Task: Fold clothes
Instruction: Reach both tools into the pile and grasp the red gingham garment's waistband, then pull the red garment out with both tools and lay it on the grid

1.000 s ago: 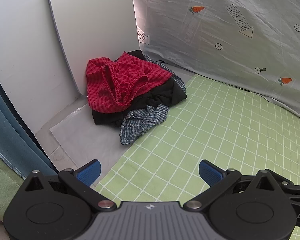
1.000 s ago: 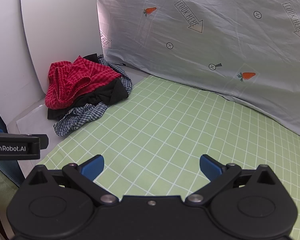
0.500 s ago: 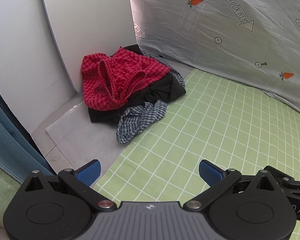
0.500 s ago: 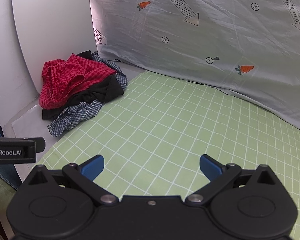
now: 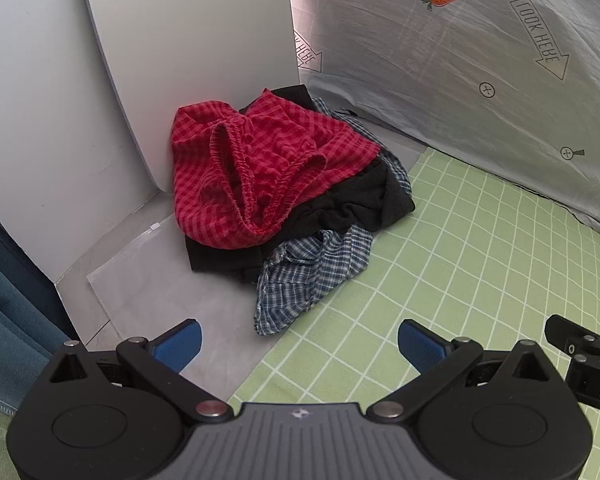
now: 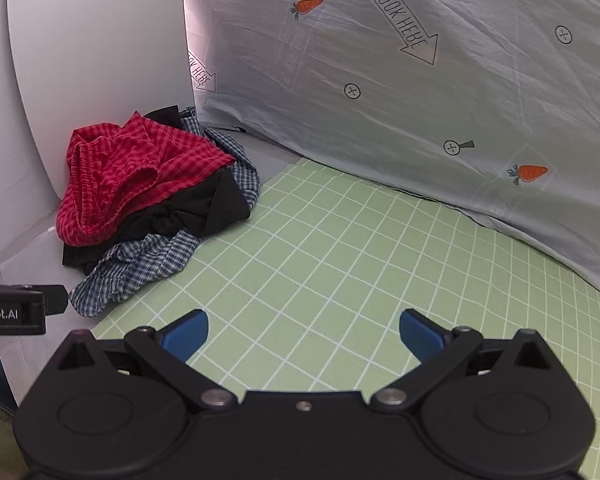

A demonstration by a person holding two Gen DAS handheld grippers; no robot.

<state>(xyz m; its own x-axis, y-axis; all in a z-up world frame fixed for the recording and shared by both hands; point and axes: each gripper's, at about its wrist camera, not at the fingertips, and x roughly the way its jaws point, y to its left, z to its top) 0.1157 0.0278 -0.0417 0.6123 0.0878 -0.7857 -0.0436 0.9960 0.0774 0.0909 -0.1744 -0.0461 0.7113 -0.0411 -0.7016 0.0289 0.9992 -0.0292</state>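
A heap of clothes lies in the far left corner: red checked shorts [image 5: 260,176] [image 6: 132,176] on top, a black garment [image 5: 340,208] [image 6: 188,212] under them, and a blue plaid piece [image 5: 312,276] [image 6: 140,264] spilling toward me. My left gripper [image 5: 298,340] is open and empty, a short way in front of the blue plaid piece. My right gripper [image 6: 303,330] is open and empty over the green grid mat [image 6: 360,260], to the right of the heap. The left gripper's side [image 6: 16,312] shows at the left edge of the right wrist view.
A clear plastic sheet [image 5: 152,284] lies beside the heap on the left. White panels [image 5: 188,52] stand behind the heap. A grey printed cloth [image 6: 420,80] hangs as a backdrop along the far side. Blue curtain fabric [image 5: 8,320] hangs at the near left.
Both grippers have moved closer to the heap of clothes, which now looks larger in both views. Both stay open. The clothes have not moved.
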